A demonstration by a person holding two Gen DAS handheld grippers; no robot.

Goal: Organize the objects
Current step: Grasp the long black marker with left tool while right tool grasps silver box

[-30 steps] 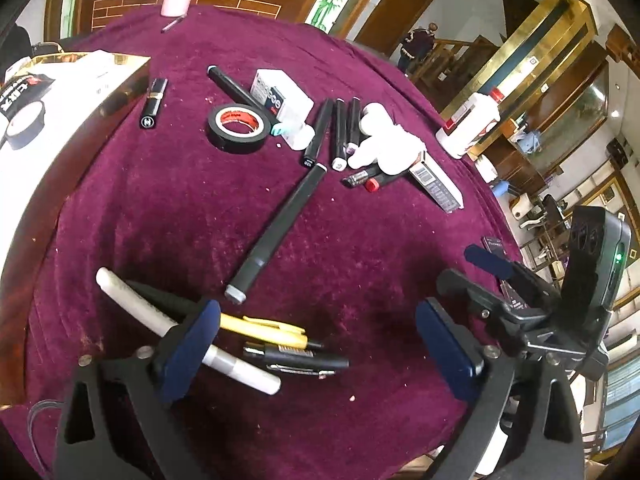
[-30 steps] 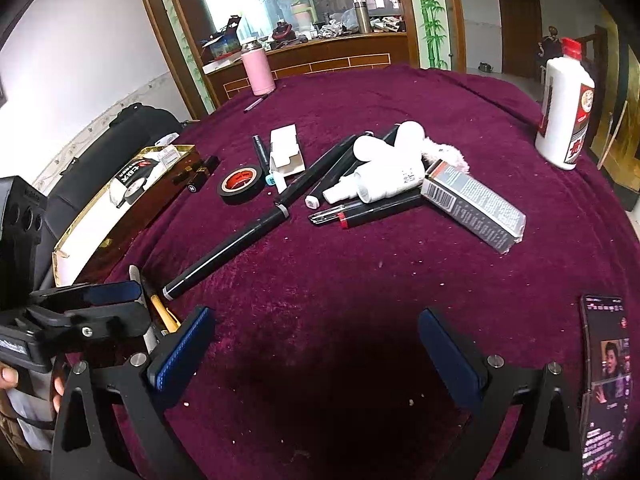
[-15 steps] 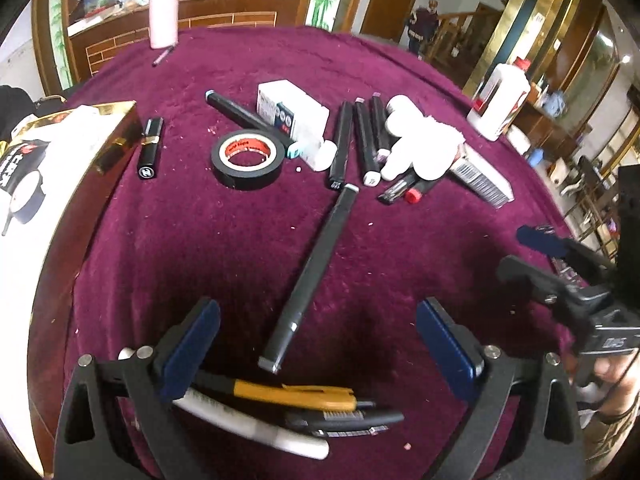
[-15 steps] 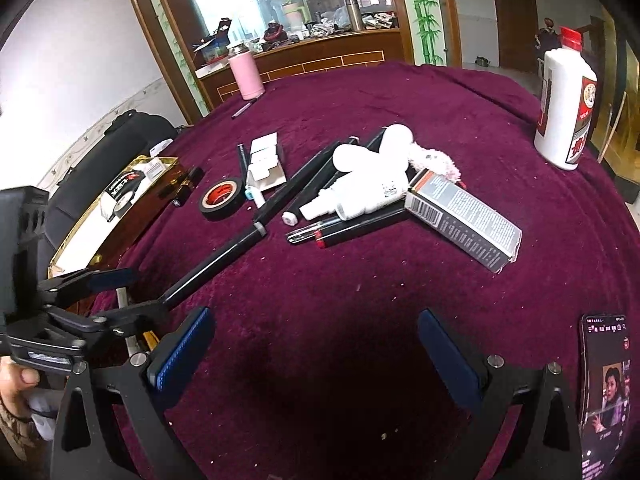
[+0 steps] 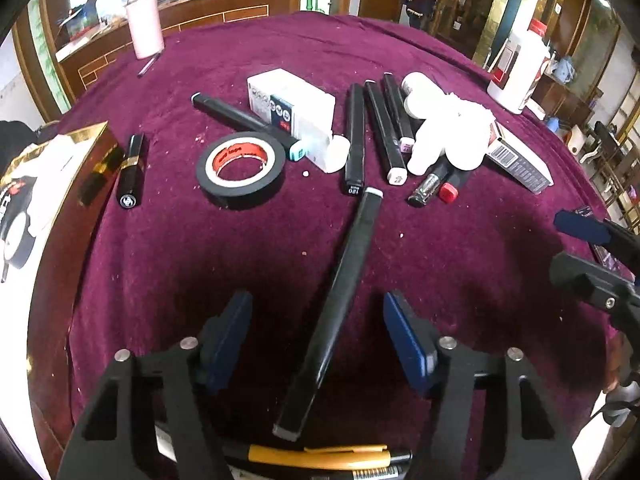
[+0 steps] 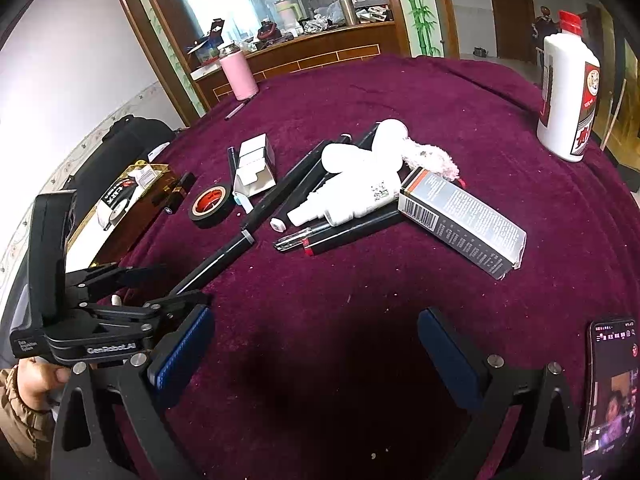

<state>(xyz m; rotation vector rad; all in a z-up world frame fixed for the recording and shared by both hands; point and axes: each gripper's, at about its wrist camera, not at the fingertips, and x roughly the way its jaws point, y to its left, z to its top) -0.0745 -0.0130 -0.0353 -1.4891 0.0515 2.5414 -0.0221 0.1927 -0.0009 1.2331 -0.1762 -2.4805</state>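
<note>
A long black marker (image 5: pixel 340 300) lies on the purple cloth and runs between my left gripper's (image 5: pixel 318 344) open fingers without touching them; it also shows in the right wrist view (image 6: pixel 224 254). A yellow pen (image 5: pixel 320 454) and other pens lie under the left gripper. Farther off lie a black tape roll (image 5: pixel 241 169), a white box (image 5: pixel 290 102), several black markers (image 5: pixel 382 128), white bottles (image 5: pixel 444 136), a lipstick (image 5: pixel 130 170) and a grey carton (image 6: pixel 460 222). My right gripper (image 6: pixel 316 360) is open and empty over bare cloth.
A gold-edged box (image 5: pixel 44 200) stands at the left table edge. A white liquor bottle (image 6: pixel 568 92) stands far right, a pink tumbler (image 6: pixel 238 76) at the back. A phone (image 6: pixel 610 396) lies by the right gripper.
My left gripper has moved forward over the long black marker, so the marker now lies between its fingers, and the fingers have narrowed. The right gripper has barely moved.
</note>
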